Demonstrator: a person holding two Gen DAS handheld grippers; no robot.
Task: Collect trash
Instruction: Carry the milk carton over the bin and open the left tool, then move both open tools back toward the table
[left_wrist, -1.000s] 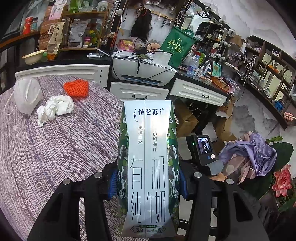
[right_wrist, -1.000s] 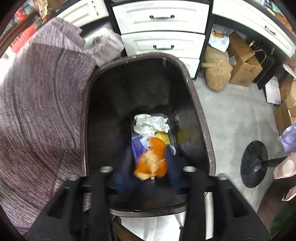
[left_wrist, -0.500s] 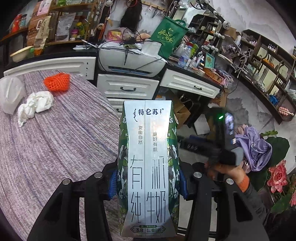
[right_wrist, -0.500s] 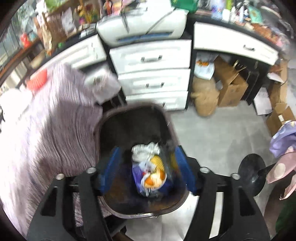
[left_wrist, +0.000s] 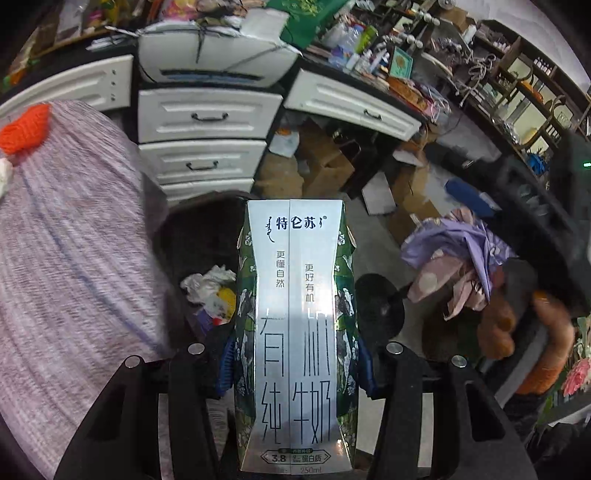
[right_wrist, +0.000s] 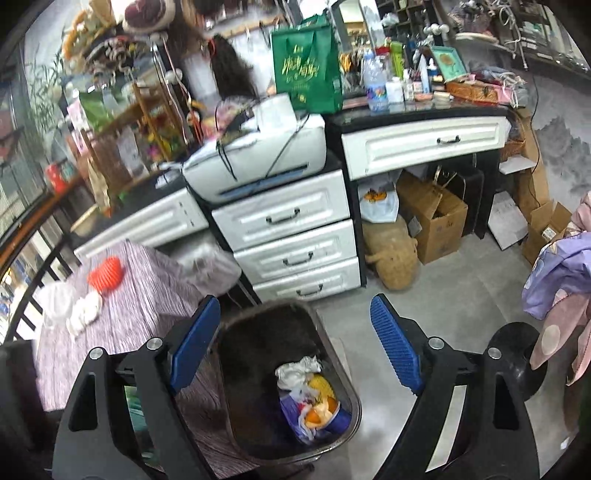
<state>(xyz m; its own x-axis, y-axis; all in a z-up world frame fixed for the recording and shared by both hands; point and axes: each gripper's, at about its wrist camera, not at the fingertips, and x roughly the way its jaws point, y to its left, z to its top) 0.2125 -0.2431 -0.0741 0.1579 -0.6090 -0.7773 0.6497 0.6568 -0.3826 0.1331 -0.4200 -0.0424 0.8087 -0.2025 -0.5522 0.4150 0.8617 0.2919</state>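
Note:
My left gripper (left_wrist: 295, 365) is shut on a silver and green milk carton (left_wrist: 295, 332), held upright above the dark trash bin (left_wrist: 192, 236). The bin holds crumpled paper and wrappers (left_wrist: 210, 291). In the right wrist view my right gripper (right_wrist: 295, 347) is open and empty, raised above the same bin (right_wrist: 258, 339), whose bottom holds paper, a purple wrapper and orange peel (right_wrist: 310, 395). On the purple-grey tablecloth (right_wrist: 140, 314) lie an orange net (right_wrist: 105, 273), crumpled white tissue (right_wrist: 85, 314) and a white mask (right_wrist: 55, 299).
White drawers (right_wrist: 291, 243) and a printer (right_wrist: 258, 155) stand behind the bin. Cardboard boxes (right_wrist: 432, 214) and a woven basket (right_wrist: 395, 254) sit under the desk. A black stool base (right_wrist: 521, 354) and purple clothing (right_wrist: 565, 273) are at the right.
My right gripper has dropped the orange peel trash into the bin, opened and lifted away. My left gripper has swung the carton from over the table to above the bin.

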